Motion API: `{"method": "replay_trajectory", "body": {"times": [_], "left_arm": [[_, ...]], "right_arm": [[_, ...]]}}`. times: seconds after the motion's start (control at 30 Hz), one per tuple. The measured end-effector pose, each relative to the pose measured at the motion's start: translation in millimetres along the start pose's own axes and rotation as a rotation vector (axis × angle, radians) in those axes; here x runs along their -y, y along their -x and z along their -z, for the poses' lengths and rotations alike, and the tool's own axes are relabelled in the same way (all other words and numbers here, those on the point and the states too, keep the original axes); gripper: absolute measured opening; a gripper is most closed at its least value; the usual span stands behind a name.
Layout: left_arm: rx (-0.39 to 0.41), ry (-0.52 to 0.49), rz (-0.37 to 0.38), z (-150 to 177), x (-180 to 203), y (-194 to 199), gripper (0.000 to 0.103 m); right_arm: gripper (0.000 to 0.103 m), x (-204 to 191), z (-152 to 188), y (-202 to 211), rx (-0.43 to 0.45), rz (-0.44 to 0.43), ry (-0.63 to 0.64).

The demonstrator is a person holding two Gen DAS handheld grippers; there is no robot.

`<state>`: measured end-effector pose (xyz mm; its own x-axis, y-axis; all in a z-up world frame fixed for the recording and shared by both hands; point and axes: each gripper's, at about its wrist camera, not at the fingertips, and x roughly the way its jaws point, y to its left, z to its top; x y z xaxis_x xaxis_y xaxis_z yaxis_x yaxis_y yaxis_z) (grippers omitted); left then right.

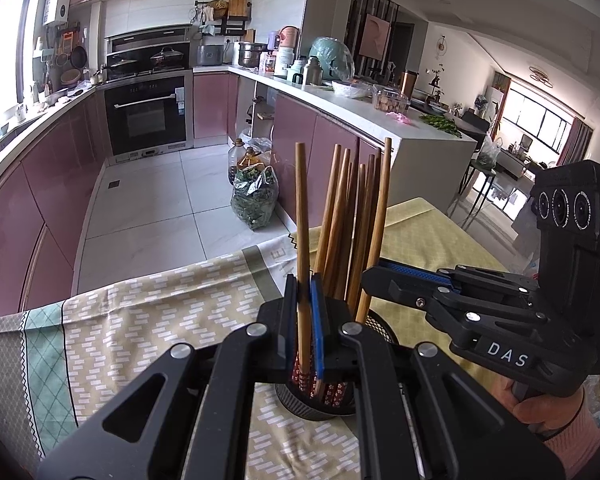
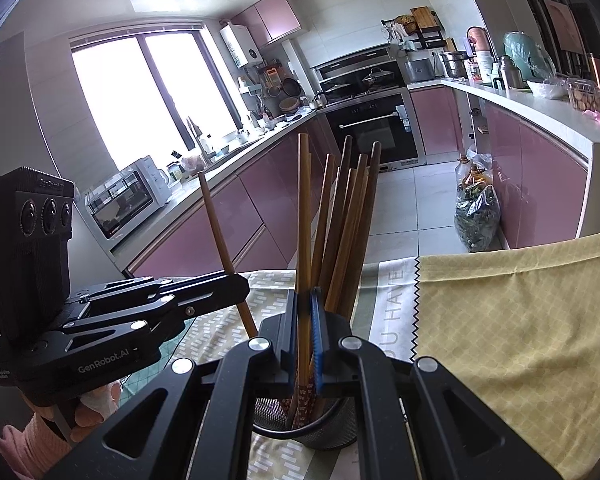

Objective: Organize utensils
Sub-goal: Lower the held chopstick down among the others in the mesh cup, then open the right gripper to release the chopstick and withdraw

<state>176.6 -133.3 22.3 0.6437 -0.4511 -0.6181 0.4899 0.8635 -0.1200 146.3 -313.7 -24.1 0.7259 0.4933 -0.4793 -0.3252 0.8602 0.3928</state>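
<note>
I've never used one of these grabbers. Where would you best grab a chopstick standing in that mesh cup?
Take the chopstick on its bare shaft above the mesh cup, coming in from the side with the jaws either side of it. It stands nearly upright and is thin, as the left gripper already holds it.

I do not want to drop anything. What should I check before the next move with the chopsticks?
1. Left gripper shut on its chopstick: ok.
2. Right gripper shut on a chopstick: ok.
3. Right gripper holds only one chopstick: cannot tell.
4. Mesh holder stands upright on the tablecloth: ok.
5. Both held chopsticks reach down into the holder: ok; whether they touch its bottom: cannot tell.
6. The two grippers are apart from each other: ok.
</note>
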Motion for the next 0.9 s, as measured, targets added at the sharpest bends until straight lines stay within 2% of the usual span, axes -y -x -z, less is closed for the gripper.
{"method": "replay_trajectory", "body": {"times": [0.43,0.9], "left_arm": [[-0.016,0.019,0.003,0,-5,-6,0.007],[-0.067,0.049,0.038,7,-15,-25,0.008]], "right_arm": [[0.006,1,-2,-6,-0.006,0.006,-0.012],[0.008,1,0,-7,-0.003,0.018,-0.014]]}}
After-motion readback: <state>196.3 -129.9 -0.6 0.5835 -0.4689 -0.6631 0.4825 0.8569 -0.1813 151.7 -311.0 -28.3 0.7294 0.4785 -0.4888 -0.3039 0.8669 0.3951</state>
